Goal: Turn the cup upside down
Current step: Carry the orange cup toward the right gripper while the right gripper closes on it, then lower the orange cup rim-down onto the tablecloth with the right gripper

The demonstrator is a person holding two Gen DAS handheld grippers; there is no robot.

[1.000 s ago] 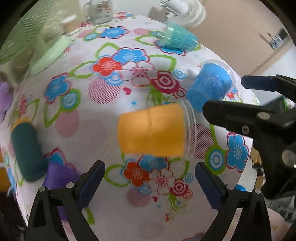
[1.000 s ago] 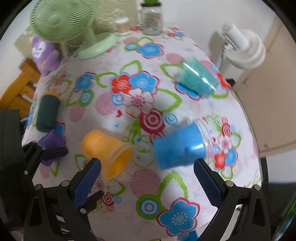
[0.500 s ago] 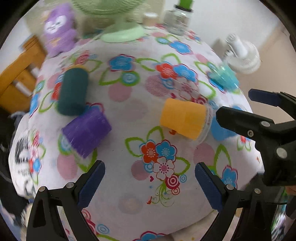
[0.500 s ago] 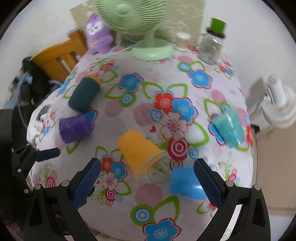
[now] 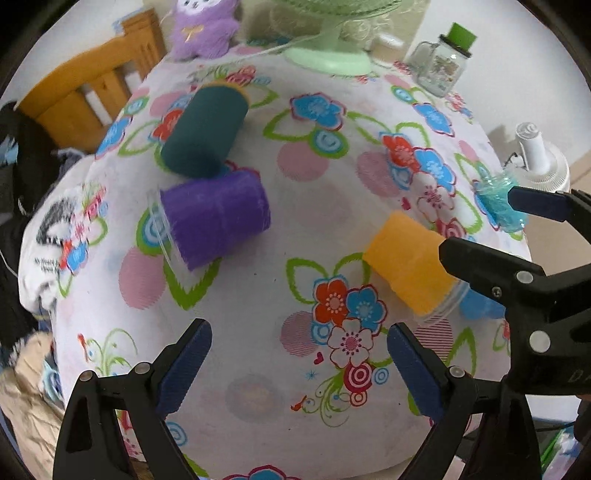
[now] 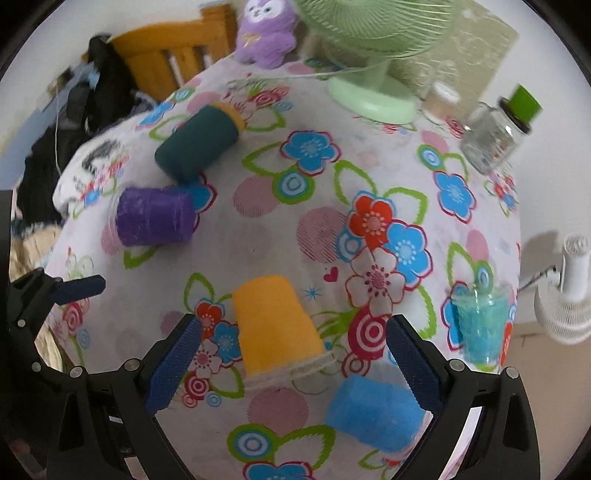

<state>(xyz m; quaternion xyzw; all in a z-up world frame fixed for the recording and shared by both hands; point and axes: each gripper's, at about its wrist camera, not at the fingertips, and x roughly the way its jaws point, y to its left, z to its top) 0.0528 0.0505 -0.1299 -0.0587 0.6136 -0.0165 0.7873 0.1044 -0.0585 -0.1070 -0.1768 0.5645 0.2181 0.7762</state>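
1. While both hand-held grippers hover above a round table covered in a flowered cloth, five cups lie on their sides across it.
2. At the far left, a wooden chair and a purple plush toy sit past the table's edge.
3. On the left part of the cloth, a dark teal cup lies just beyond a purple cup; the left wrist view shows the two touching or nearly so.
4. The left gripper has its jaws spread wide over bare cloth, holding nothing; the purple cup lies ahead of its left finger.
5. Near the middle, the orange cup lies on its side, base pointing away and rim toward the right wrist camera.
6. The right gripper also has its jaws wide apart and grips nothing; the orange cup sits between its two fingers without touching either.
7. A blue cup lies just beside the orange cup's rim, partly behind the right finger.
8. Farther right, a light turquoise cup lies near the table's edge.
9. Along the back stand a green fan and a glass jar with a green lid.
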